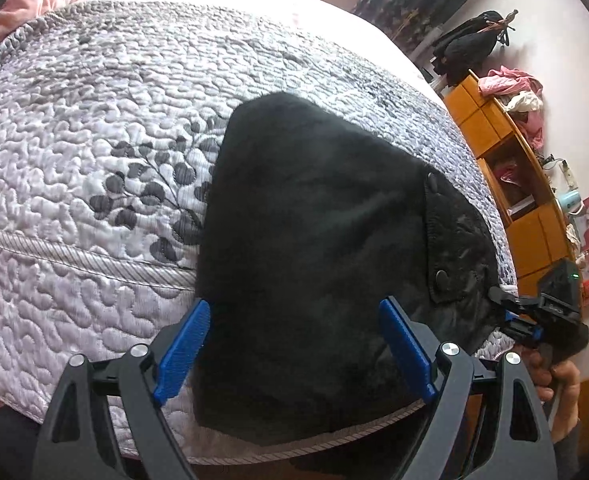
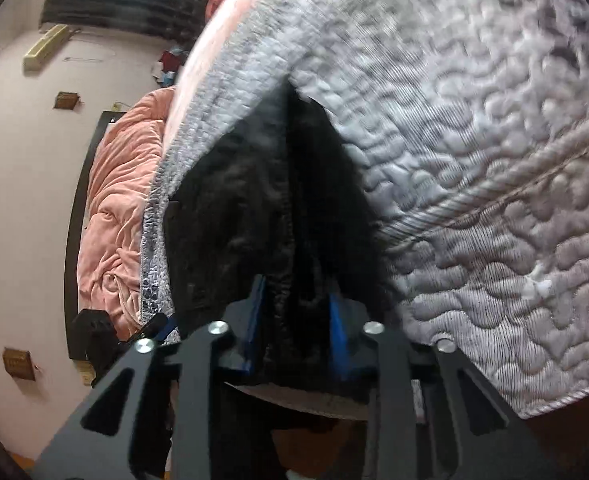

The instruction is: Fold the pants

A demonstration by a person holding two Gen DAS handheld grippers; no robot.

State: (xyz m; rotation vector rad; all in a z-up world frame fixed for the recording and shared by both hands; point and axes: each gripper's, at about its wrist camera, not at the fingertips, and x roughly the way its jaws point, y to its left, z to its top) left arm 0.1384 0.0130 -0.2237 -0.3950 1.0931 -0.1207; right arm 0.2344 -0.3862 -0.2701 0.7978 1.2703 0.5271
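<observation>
Your pants [image 1: 314, 272] lie as a folded black bundle on the quilted bed [image 1: 94, 140], centre of frame. Left hand-held gripper [image 1: 294, 350] hovers wide open over them; right hand-held gripper [image 2: 298, 332] pinches dark fabric. Lift evenly, keeping edges aligned.

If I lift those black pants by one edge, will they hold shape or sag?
The black pants will likely sag: the fabric looks soft, fuzzy and thick. Probably fairly heavy, being folded in layers. The textured quilt may drag on them.
</observation>
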